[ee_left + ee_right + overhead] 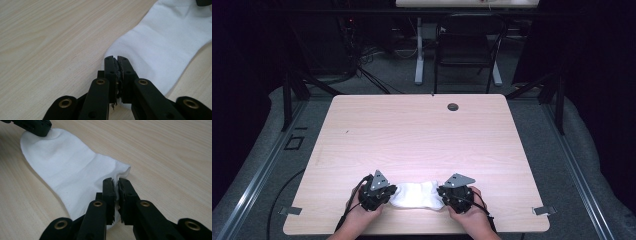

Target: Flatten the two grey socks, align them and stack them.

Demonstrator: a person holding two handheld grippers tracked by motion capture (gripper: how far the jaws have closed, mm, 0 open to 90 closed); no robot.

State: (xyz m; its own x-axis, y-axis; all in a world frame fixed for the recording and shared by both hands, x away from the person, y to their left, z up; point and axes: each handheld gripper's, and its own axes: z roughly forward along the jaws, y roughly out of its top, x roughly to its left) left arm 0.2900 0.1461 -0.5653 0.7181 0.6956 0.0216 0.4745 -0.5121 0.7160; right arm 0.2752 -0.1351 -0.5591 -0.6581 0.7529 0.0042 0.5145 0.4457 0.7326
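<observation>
left gripper: fingers closed over white sock end | right gripper: fingers near-closed, over sock

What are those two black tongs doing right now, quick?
Left tongs: shut, jaws pinching one end of the flat white fabric sock.
Right tongs: almost shut, a thin gap showing, over the sock's other end; a grip cannot be told.

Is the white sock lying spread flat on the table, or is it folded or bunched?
Spread flat. The sock lies stretched lengthwise on the table between the left tool and right tool, with no fold visible.
</observation>
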